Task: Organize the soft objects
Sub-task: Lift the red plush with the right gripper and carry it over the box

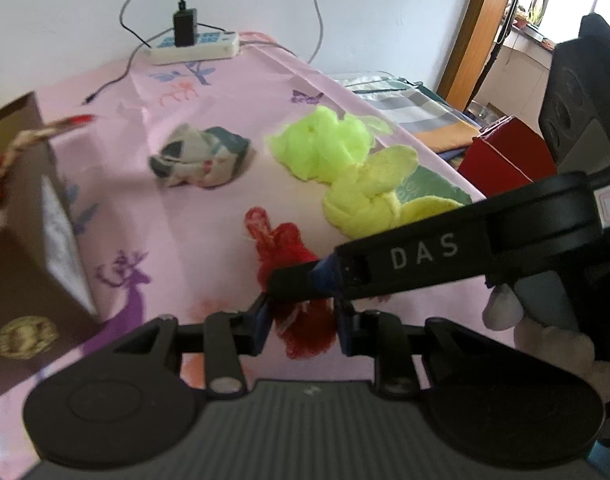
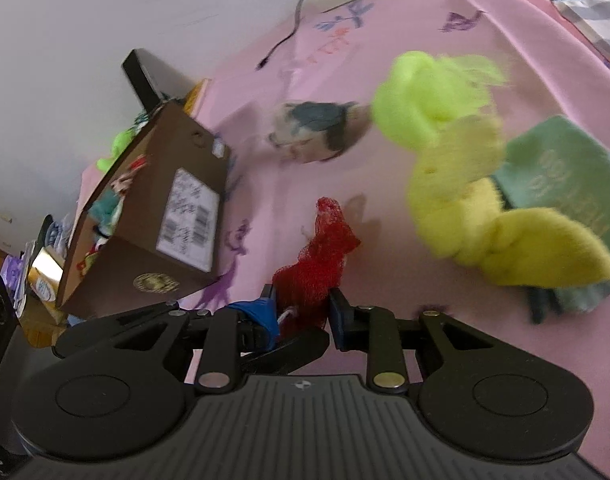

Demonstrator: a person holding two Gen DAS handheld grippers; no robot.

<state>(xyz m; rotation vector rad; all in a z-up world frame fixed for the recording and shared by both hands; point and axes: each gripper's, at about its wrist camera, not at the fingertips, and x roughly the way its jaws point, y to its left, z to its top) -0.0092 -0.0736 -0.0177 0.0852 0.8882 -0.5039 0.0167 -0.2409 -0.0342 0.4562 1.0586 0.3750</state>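
To the left of my left hand-held gripper (image 1: 303, 322) stood the brown cardboard box (image 1: 29, 248). Its narrowed pads pinched the red mesh cloth bundle (image 1: 289, 276) on the pink printed counter (image 1: 193, 216). My right hand-held gripper (image 2: 301, 312) gripped the same bundle from the right. Beyond lay the neon-yellow knotted cloth (image 1: 325, 148).

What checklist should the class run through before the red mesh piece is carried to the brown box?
1. Left gripper pinching red mesh piece: ok.
2. Right gripper also on the mesh: ok.
3. Mesh fully off the pink cloth: cannot tell.
4. Brown box open on top: ok.
5. Room left inside box: cannot tell.
6. Yellow knotted cloth apart from the mesh: ok.
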